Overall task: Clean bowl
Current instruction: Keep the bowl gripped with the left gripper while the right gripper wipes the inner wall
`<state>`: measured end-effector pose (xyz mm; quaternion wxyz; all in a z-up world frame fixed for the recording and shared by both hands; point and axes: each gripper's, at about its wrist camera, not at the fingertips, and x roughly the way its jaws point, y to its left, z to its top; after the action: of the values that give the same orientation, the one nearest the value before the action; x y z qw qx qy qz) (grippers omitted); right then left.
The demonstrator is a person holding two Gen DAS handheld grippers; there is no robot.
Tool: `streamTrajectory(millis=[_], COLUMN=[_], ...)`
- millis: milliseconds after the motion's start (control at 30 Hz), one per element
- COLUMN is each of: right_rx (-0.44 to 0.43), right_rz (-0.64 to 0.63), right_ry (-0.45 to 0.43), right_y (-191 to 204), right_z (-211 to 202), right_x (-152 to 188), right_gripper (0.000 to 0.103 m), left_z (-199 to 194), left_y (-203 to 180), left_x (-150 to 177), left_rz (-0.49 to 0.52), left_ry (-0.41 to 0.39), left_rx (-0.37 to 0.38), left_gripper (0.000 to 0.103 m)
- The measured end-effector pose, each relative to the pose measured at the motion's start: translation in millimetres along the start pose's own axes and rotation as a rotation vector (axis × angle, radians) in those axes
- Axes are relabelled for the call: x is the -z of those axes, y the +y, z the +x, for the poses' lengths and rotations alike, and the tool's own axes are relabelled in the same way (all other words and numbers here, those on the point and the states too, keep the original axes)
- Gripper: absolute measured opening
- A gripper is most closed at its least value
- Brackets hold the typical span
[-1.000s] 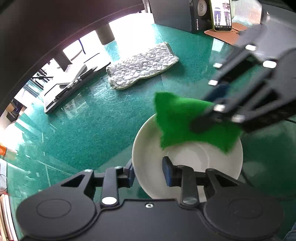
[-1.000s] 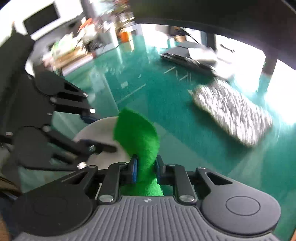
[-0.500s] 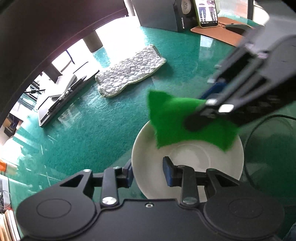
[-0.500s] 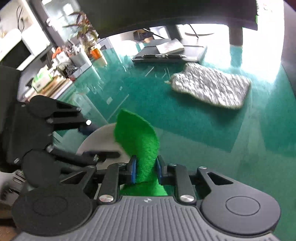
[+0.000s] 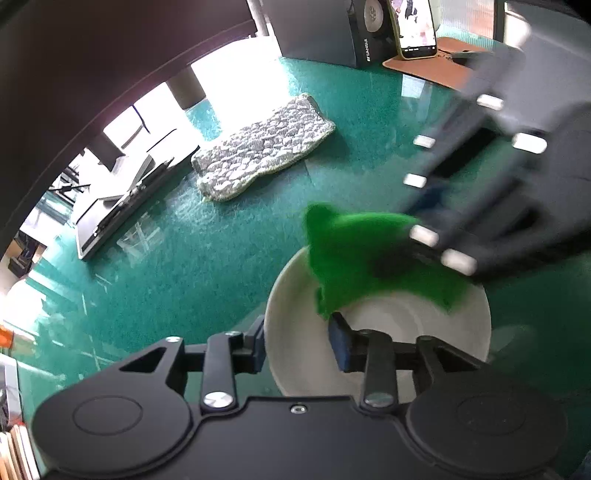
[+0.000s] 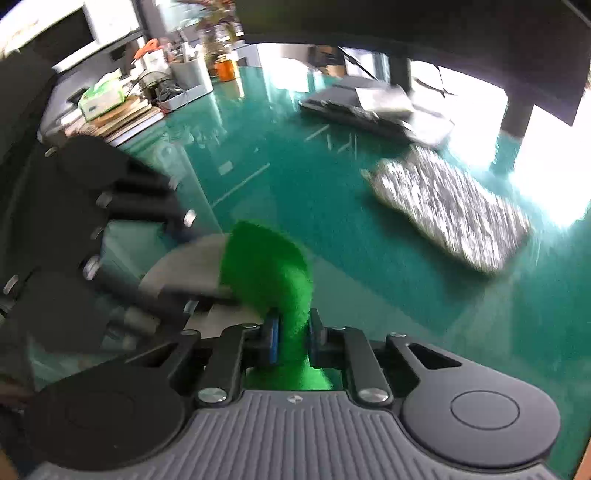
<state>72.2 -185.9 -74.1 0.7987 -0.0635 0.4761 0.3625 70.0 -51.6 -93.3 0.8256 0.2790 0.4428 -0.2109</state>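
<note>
A white bowl (image 5: 388,321) sits on the green glass table (image 5: 184,277). My left gripper (image 5: 297,345) straddles its near rim, one finger outside and one pad inside. Its jaws are opening, with the rim still between them and the pads still at the wall. A green scouring pad (image 5: 354,251) hangs over the bowl's far rim and into it. My right gripper (image 6: 293,334) pinches the pad (image 6: 266,266) at its lower end, and its jaws are easing open a little around it. In the left wrist view the right gripper's frame (image 5: 517,192) is motion-blurred above the bowl (image 6: 184,266).
A grey-and-white pebbled mat (image 5: 262,147) lies farther back on the table. A flat dark device (image 5: 122,206) is at the far left. A speaker (image 5: 332,29), a phone (image 5: 413,26) and a brown mat (image 5: 443,62) stand at the back right. Clutter lines the far edge (image 6: 122,99).
The right gripper has swung with the green pad across the bowl's far side and is now blurred. The gap between the left fingers looks slightly wider. The bowl has stayed put.
</note>
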Motion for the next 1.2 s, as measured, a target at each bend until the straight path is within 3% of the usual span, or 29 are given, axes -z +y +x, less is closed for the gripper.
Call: streamTrajectory(millis=[67, 267, 400, 500, 533, 600, 667, 933, 1200], right_rx=[0.015, 0.009, -0.002, -0.006, -0.008, -0.009, -0.012, -0.015, 0.015], right_rz=[0.014, 0.173, 0.221, 0.229, 0.232, 0.23, 0.227, 0.208, 0.034], right_ry=[-0.003, -0.043, -0.062, -0.064, -0.064, -0.063, -0.062, -0.059, -0.042], right_y=[4, -4, -6, -7, -7, -6, -5, -3, 4], right_z=[-4, -13, -13, -14, -13, -14, -15, -17, 10], right_x=[7, 23, 27, 28, 28, 28, 29, 31, -12], right_gripper=[0.026, 0.021, 0.021, 0.021, 0.021, 0.021, 0.021, 0.024, 0.023], left_z=[5, -5, -20, -21, -20, -17, -19, -15, -13], left_y=[2, 23, 17, 7, 3, -1, -3, -10, -14], left_x=[-4, 1, 15, 20, 20, 22, 20, 10, 10], left_rz=[-0.032, -0.322, -0.377, -0.369, -0.368, -0.377, -0.379, -0.198, -0.132], left_ry=[0.01, 0.081, 0.097, 0.118, 0.122, 0.133, 0.131, 0.132, 0.119], left_rx=[-0.027, -0.001, 0.032, 0.033, 0.031, 0.04, 0.053, 0.071, 0.07], left_gripper=[0.089, 0.088, 0.087, 0.087, 0.082, 0.037, 0.024, 0.027, 0.028])
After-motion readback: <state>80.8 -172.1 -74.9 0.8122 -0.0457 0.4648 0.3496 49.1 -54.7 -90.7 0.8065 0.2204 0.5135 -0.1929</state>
